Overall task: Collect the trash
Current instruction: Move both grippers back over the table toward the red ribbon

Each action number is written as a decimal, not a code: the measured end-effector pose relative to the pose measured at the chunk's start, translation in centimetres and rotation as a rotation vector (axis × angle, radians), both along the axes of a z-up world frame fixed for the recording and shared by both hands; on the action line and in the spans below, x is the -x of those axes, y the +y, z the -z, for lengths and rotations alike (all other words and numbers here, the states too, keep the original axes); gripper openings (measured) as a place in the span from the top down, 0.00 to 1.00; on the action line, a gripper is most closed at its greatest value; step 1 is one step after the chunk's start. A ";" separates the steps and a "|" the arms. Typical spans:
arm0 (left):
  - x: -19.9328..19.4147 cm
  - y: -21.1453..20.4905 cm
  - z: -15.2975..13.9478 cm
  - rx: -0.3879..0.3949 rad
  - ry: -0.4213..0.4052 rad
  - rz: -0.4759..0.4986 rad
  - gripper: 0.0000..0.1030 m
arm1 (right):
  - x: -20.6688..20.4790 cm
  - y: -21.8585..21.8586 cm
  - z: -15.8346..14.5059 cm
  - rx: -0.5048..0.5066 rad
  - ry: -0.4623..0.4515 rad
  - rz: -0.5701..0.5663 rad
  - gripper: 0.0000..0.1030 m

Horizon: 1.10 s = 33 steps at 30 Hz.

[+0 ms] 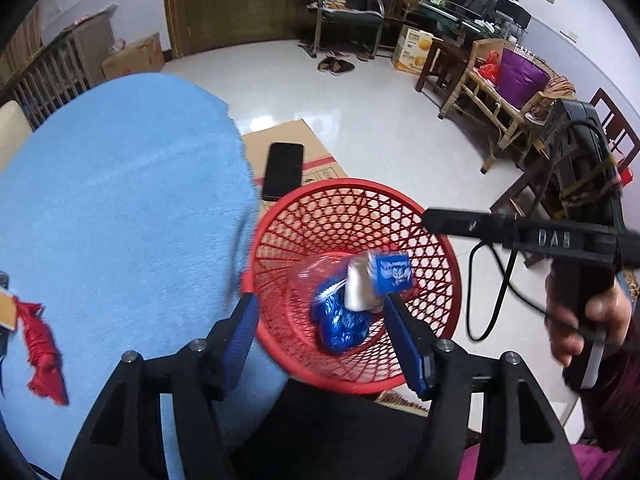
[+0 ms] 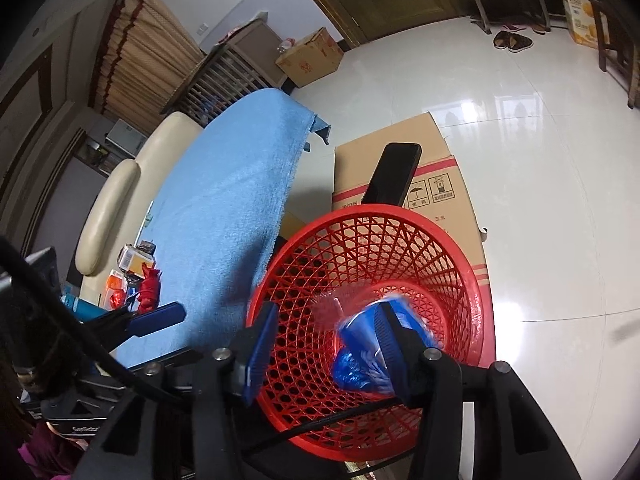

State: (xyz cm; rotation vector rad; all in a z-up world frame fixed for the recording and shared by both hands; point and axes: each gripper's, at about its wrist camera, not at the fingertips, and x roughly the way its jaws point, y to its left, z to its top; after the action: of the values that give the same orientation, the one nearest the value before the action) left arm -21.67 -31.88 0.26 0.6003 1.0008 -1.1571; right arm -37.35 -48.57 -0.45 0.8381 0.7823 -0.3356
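A red mesh waste basket [image 1: 400,216] stands on the floor beside the blue-covered table [image 1: 120,200]; it also shows in the right wrist view [image 2: 400,248]. Inside lie a crumpled blue wrapper [image 1: 340,324] and a blurred blue-and-silver packet [image 1: 376,276], apparently in mid-fall; the same blue trash [image 2: 360,352] shows in the right wrist view. My left gripper [image 1: 320,320] is open and empty over the basket's near rim. My right gripper [image 2: 324,344] is open above the basket; it shows from the side in the left wrist view [image 1: 432,218]. A red wrapper [image 1: 42,352] lies on the table.
A black phone [image 1: 282,170] lies on a flat cardboard box [image 2: 400,140] behind the basket. More small items [image 2: 132,264] sit at the table's near end by the red wrapper [image 2: 149,286]. A cream sofa [image 2: 120,200], chairs and boxes line the room.
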 end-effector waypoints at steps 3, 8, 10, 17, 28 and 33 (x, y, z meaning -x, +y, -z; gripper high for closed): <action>-0.7 1.9 -0.3 0.001 -0.042 -0.046 0.35 | -0.3 0.0 -0.5 0.003 -0.013 -0.004 0.48; -3.3 6.0 -1.8 0.041 -0.060 -0.195 0.35 | -2.1 1.2 -1.4 0.006 -0.028 -0.044 0.48; -4.5 7.7 -2.8 0.060 -0.086 -0.265 0.35 | -3.4 2.3 -2.0 0.012 -0.036 -0.076 0.48; -7.1 12.6 -4.5 0.038 -0.226 -0.481 0.30 | -8.0 7.4 -4.5 0.081 -0.071 -0.200 0.48; -8.9 17.5 -4.0 -0.032 -0.340 -0.641 0.30 | -12.3 14.0 -4.9 0.156 -0.047 -0.348 0.45; -9.2 18.8 -3.9 -0.023 -0.342 -0.670 0.30 | -13.4 15.7 -4.9 0.174 -0.036 -0.388 0.45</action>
State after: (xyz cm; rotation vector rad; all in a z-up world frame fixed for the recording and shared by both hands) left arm -12.42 -13.04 4.15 0.4110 0.8237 -0.4320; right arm -23.94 -32.85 4.45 0.5126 0.8494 -0.0413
